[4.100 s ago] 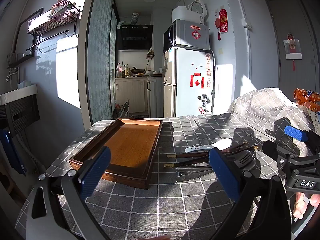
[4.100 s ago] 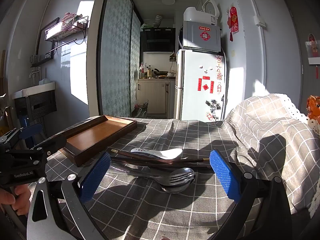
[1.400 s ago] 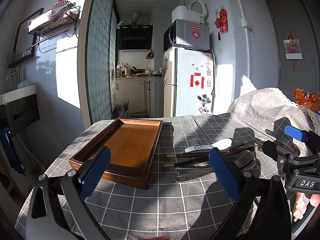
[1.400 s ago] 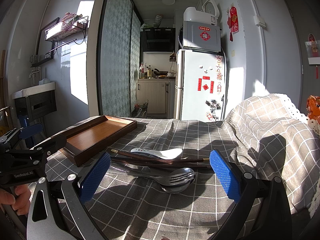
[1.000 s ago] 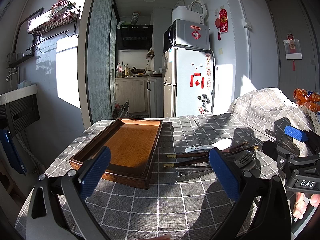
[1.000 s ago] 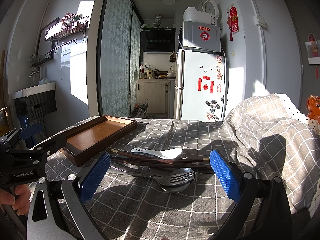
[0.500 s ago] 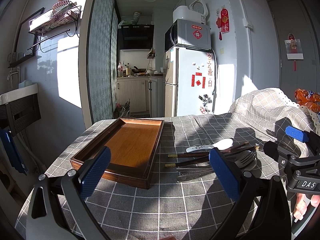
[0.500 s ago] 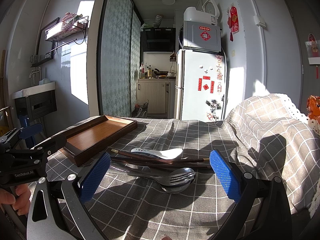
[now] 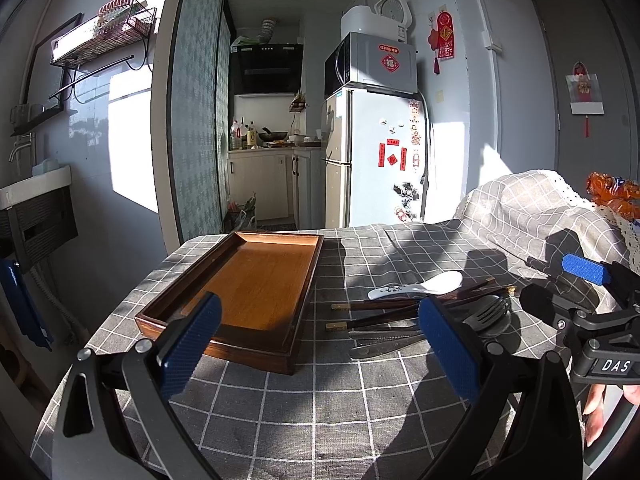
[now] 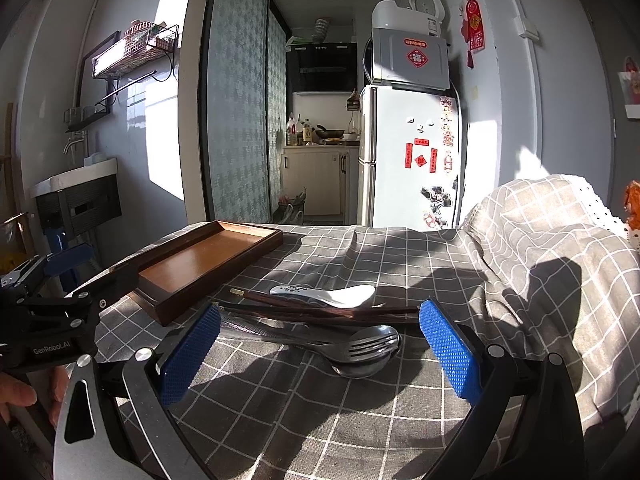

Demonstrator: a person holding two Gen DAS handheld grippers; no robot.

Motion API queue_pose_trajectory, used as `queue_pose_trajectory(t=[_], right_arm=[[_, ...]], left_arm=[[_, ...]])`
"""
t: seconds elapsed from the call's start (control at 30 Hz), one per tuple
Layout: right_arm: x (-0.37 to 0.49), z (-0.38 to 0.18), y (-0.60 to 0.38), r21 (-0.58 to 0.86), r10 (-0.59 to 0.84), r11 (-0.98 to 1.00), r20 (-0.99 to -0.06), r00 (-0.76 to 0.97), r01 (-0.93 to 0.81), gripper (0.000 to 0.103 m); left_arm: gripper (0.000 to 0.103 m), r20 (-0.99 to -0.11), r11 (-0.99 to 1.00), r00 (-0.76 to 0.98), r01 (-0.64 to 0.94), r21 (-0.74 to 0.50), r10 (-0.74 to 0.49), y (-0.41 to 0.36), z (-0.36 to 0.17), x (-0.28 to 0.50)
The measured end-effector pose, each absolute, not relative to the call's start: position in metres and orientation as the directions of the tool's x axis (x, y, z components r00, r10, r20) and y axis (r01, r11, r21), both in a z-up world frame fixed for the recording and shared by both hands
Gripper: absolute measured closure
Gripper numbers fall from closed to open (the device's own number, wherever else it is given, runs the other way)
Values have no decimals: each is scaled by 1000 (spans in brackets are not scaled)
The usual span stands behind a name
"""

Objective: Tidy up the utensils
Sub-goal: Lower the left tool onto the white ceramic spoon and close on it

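An empty brown wooden tray (image 9: 256,284) (image 10: 208,256) lies on the checked tablecloth, left of a small heap of utensils. The heap holds a white ceramic spoon (image 9: 420,285) (image 10: 328,295), dark chopsticks (image 9: 400,310) (image 10: 320,312), a metal fork (image 10: 352,346) (image 9: 486,312) and a metal spoon (image 10: 360,366). My left gripper (image 9: 318,346) hovers open just in front of the tray's near right corner. My right gripper (image 10: 318,354) stands open near the table's front edge, framing the fork and spoon, apart from them.
The checked cloth rises over a bulky hump (image 10: 552,232) at the right. A fridge (image 9: 376,156) with a microwave on it and a kitchen doorway lie beyond the table's far edge. A hand (image 10: 24,392) holds the left gripper at the table's left side.
The left gripper has edged slightly forward and to the left; the tray and utensils lie where they were. The right gripper has barely moved.
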State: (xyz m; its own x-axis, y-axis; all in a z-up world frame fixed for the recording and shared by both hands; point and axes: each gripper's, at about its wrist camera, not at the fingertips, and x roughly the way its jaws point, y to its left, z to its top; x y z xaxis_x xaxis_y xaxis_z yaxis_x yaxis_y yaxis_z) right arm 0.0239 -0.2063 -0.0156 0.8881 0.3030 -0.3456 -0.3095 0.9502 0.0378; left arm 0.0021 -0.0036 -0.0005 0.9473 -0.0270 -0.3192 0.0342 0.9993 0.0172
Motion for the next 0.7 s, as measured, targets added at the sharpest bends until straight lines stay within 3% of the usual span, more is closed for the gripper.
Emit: queue_pose_trajectory(t=[0.13,0.33,0.4,0.53,0.6,0.67,0.7], right_arm=[[31,1,-215,61,315,946,-391,864,-318,3],[63,21,-218,87,357,927,-512,781,-366,11],[82,22,-224,146,377,922,-556,740,-360,17],[127,15,-239,314,458,889,-615,642,-333,43],[149,6,-245,385,495,868,-625,604,-314,46],[168,-7,-248,421,506,861,-650,567,-285,52],[177,-15,-247,431,506,861,-670,543,-271,53]], left_arm=[[3,-359,992,932,88,91,-50,-12,3,7],[3,-457,990,883,138,39,-105,-9,21,41],[3,-491,987,865,153,58,-105,-11,24,56],[3,-519,974,847,200,112,-114,-21,22,84],[3,-544,964,830,229,136,-121,-27,17,100],[17,-574,956,807,261,137,-138,-29,11,115],[34,-597,952,788,280,128,-151,-30,6,123]])
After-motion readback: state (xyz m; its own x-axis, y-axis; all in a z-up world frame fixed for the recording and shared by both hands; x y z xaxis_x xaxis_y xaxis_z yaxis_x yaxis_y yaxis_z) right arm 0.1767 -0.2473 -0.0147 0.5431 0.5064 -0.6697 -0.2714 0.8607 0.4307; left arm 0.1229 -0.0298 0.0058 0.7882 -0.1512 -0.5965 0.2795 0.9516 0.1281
